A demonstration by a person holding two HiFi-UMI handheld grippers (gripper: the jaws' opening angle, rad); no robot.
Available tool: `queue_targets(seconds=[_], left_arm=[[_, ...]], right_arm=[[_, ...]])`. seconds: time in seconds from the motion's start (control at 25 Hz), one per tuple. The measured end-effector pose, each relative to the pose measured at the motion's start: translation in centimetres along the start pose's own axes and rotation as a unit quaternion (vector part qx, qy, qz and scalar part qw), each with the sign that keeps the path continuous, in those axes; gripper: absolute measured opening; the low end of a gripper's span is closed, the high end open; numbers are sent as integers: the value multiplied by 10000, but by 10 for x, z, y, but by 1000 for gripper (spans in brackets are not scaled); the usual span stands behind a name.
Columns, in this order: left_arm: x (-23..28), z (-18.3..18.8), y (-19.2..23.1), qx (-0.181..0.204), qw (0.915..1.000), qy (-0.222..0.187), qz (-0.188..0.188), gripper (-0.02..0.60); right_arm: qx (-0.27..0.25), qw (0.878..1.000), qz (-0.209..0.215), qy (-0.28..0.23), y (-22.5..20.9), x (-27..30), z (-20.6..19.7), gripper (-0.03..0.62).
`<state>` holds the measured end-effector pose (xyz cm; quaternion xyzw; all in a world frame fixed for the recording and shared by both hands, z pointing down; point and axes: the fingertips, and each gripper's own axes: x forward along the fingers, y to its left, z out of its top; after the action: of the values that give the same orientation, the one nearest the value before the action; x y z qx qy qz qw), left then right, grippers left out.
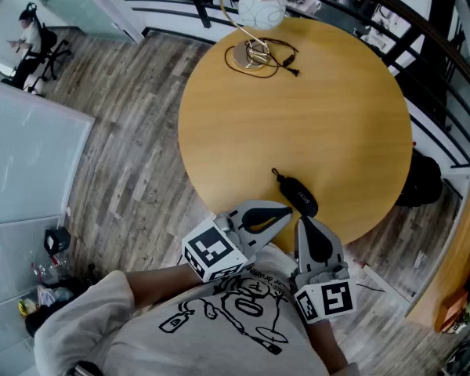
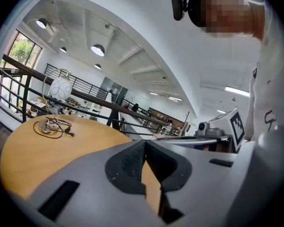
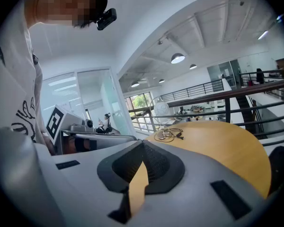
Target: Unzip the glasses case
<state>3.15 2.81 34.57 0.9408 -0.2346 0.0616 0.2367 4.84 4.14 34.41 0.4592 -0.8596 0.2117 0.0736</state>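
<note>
Glasses case (image 1: pixel 299 197), black and oblong, is lying on the round wooden table (image 1: pixel 313 124) near the table's lower edge in the head view. It is slanting from upper left to lower right, with a thin pull tab (image 1: pixel 276 173) sticking out of its upper-left end. Whether its zip is done up is too small to tell. Just below the glasses case, and apart from it, the left gripper (image 1: pixel 286 212) is hovering at the table's rim with its tip pointing right. The right gripper (image 1: pixel 305 222) is hanging beside it with its tip pointing up toward the case's lower end. In the left gripper view the jaws are pressing together pad to pad with nothing held, and the right gripper view is showing the same closed, empty jaws. Each gripper is carrying its marker cube, the left one (image 1: pixel 213 251) and the right one (image 1: pixel 327 299), over the person's pale printed shirt (image 1: pixel 219 319) at the bottom of the frame. At the table's far upper edge a white globe lamp (image 1: pixel 260 8) is standing on a brass base with a black cable (image 1: pixel 280 59) looping around it. A dark railing (image 1: pixel 431 41) is curving past the table in the upper right, plank flooring (image 1: pixel 133 131) is spreading to the left, and a seated person (image 1: pixel 30 41) is showing in the upper-left corner.
</note>
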Motion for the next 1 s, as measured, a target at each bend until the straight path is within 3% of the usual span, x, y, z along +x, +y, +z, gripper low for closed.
queue_targets(seconds=[1.0], left_arm=[[2,-9,5,-110,9999,130,-17,6]], right_arm=[[-6,9999,-142,-18,-2,5,-1,20]])
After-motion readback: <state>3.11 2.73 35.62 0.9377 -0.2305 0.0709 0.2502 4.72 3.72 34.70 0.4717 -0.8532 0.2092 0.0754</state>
